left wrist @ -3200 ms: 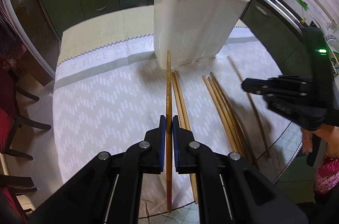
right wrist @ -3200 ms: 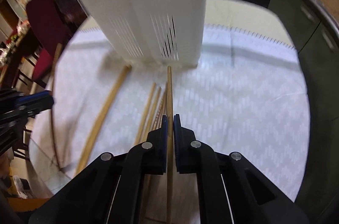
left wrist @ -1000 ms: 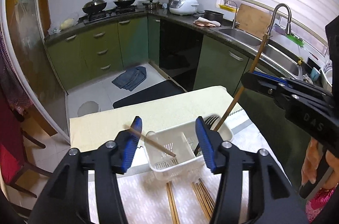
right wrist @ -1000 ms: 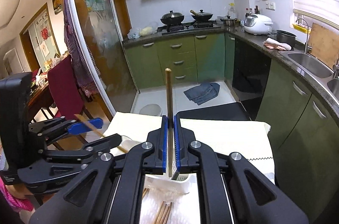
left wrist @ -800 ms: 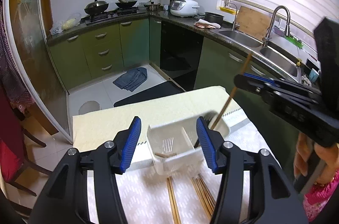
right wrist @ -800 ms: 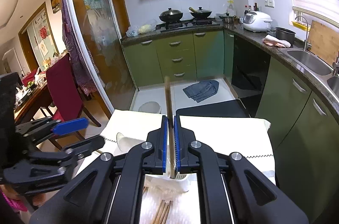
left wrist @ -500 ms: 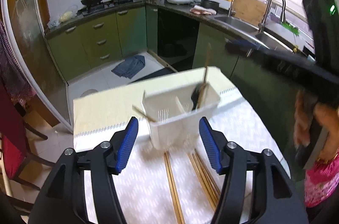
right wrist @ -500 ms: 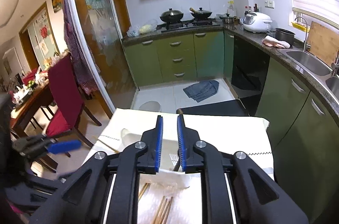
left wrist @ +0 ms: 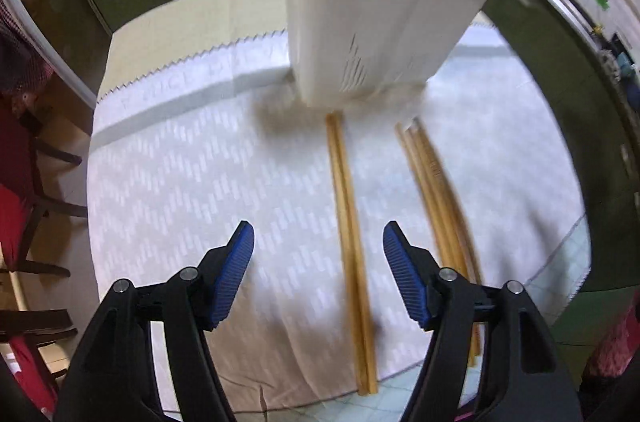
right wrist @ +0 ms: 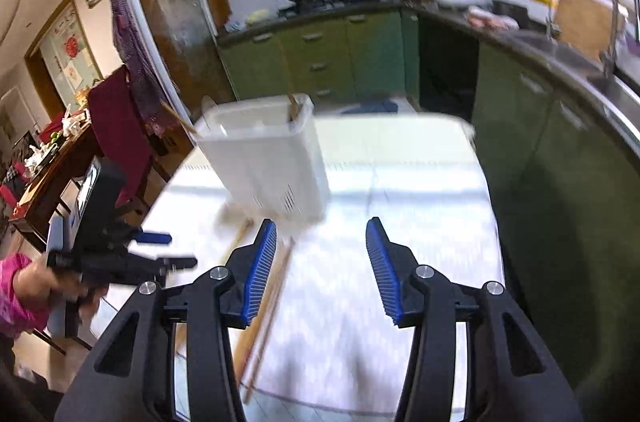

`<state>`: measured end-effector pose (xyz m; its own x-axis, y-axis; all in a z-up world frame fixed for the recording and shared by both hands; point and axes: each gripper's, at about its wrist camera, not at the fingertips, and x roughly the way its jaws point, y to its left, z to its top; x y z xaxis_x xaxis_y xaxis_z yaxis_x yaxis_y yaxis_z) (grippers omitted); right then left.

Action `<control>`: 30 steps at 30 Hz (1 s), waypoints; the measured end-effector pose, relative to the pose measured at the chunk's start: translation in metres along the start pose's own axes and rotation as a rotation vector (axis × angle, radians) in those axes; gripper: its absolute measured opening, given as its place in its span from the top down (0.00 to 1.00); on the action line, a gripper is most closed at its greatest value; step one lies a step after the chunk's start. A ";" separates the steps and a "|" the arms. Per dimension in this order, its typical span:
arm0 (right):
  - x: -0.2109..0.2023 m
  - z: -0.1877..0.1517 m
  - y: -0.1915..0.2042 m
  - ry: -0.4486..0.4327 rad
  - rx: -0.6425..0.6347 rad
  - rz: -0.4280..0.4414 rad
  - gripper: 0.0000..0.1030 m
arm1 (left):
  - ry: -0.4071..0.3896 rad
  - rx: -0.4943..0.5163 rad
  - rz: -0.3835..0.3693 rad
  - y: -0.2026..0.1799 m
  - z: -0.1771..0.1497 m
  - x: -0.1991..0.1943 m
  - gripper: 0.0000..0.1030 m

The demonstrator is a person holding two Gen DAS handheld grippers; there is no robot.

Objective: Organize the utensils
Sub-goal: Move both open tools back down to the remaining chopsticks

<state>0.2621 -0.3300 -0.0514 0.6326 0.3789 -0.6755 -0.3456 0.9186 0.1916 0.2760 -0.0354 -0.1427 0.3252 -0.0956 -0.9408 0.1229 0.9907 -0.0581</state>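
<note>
left tool (left wrist: 318, 262) jaws apart, empty | tablecloth (left wrist: 180, 182) lettering blurred, unreadable

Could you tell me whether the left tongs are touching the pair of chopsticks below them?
Apart. The left wrist view shows the tongs open, the chopsticks lying between the blue pads, clear of both.

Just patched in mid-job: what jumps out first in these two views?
The white caddy stands mid-table with chopsticks already poking from its top. On the cloth in front of it lie a chopstick pair and a looser bundle to its right. Both the left gripper and right gripper are open and empty.
</note>
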 end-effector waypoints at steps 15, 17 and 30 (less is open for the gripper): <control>0.015 -0.028 -0.019 0.061 0.062 0.029 0.54 | 0.045 0.047 0.082 -0.005 0.004 0.039 0.48; 0.018 -0.026 -0.016 0.066 0.058 0.035 0.54 | 0.049 0.053 0.081 -0.005 0.006 0.041 0.48; 0.049 -0.022 0.019 0.154 -0.017 0.032 0.54 | 0.075 0.077 0.058 -0.013 0.004 0.044 0.79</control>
<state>0.2715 -0.2968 -0.0967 0.5075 0.3853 -0.7707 -0.3764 0.9037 0.2039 0.2928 -0.0527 -0.1824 0.2627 -0.0280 -0.9645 0.1784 0.9838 0.0200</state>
